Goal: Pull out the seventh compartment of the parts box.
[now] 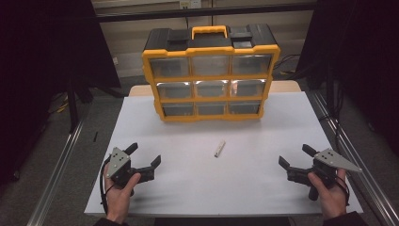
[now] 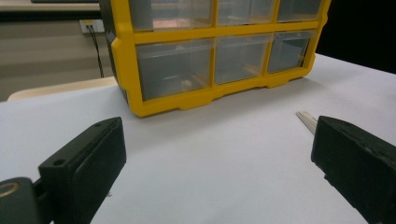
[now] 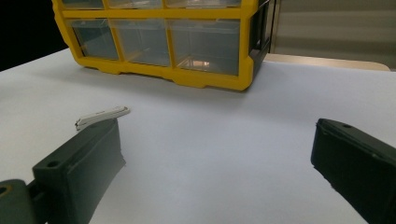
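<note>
The drawer organizer (image 1: 211, 77) is standing at the far middle of the surface (image 1: 188, 188). The small stick (image 1: 219, 148) is lying in front of it, near the centre. The left hand-held gripper (image 1: 143, 156) and right hand-held gripper (image 1: 293, 157) are sitting near the front corners, the stick between them
</note>
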Demonstrator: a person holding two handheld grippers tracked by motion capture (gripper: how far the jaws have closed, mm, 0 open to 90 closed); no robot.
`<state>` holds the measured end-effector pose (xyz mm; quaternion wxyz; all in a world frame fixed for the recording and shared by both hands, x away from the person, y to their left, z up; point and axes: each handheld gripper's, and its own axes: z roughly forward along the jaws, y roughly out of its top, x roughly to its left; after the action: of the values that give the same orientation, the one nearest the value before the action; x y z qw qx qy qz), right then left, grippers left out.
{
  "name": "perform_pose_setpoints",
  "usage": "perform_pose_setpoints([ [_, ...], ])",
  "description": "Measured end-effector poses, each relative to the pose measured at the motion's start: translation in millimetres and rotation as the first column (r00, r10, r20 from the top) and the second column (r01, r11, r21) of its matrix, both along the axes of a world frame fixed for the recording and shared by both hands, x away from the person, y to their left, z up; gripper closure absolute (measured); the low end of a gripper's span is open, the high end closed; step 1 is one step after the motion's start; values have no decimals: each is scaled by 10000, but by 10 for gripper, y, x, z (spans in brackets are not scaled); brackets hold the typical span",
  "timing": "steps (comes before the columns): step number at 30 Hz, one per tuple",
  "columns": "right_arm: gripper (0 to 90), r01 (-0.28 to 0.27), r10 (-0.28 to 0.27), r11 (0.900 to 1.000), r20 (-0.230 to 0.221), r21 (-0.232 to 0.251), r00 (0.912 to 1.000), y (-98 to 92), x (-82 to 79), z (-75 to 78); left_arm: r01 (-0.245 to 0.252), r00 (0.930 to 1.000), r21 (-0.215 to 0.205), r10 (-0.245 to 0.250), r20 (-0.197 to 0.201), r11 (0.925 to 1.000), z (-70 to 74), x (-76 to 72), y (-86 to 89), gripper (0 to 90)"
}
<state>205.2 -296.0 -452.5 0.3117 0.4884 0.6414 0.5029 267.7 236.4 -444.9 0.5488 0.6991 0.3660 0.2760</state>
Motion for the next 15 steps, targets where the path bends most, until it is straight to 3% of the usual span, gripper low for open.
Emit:
perform_pose_setpoints([
  [12, 18, -89, 89, 9999, -18, -55, 10000, 18, 11, 1, 150, 9995, 547, -165, 262, 9984, -10, 195, -84, 27],
  [13, 18, -119, 119, 9999, -22, -41, 9999, 20, 12, 0, 242, 9992, 761, -265, 287, 9968, -9, 215, -84, 27],
  [15, 18, -109, 109, 9999, -19, -82, 9999, 19, 5, 0, 451, 9986, 676, -470, 257, 9967, -13, 252, -104, 27],
])
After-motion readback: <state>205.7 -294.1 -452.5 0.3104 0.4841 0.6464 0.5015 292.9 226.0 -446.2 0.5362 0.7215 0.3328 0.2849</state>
